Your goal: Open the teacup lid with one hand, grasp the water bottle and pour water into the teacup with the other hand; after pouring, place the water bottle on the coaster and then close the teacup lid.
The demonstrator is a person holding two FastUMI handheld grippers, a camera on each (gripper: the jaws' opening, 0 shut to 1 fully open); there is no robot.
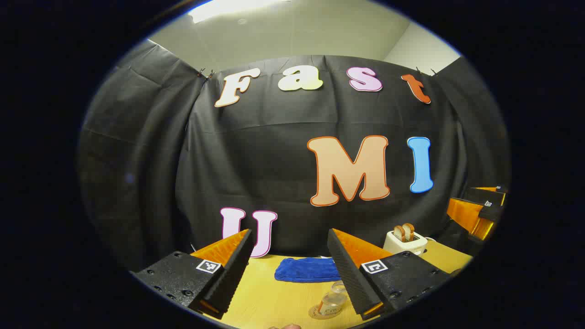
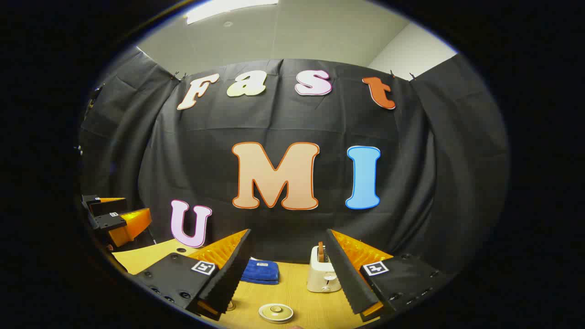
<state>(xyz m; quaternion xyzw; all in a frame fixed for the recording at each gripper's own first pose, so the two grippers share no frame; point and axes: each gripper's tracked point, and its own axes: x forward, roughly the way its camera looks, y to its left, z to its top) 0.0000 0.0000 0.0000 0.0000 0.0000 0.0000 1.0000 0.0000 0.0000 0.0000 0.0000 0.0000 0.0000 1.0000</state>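
Two grippers are hovering with jaws apart, gripping nothing: left gripper (image 1: 290,269), right gripper (image 2: 288,269). Clear plastic water bottle (image 1: 332,301) is standing on a round coaster (image 1: 315,312) near the wooden desk's (image 1: 274,297) front edge; round lidded teacup (image 2: 275,312) likewise.

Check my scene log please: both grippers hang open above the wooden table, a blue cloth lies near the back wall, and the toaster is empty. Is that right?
Not quite: the toaster is not empty. The left gripper view shows slices of bread standing in its slots. The rest holds: the left gripper and right gripper are open above the wooden table, and the blue cloth lies near the back wall.
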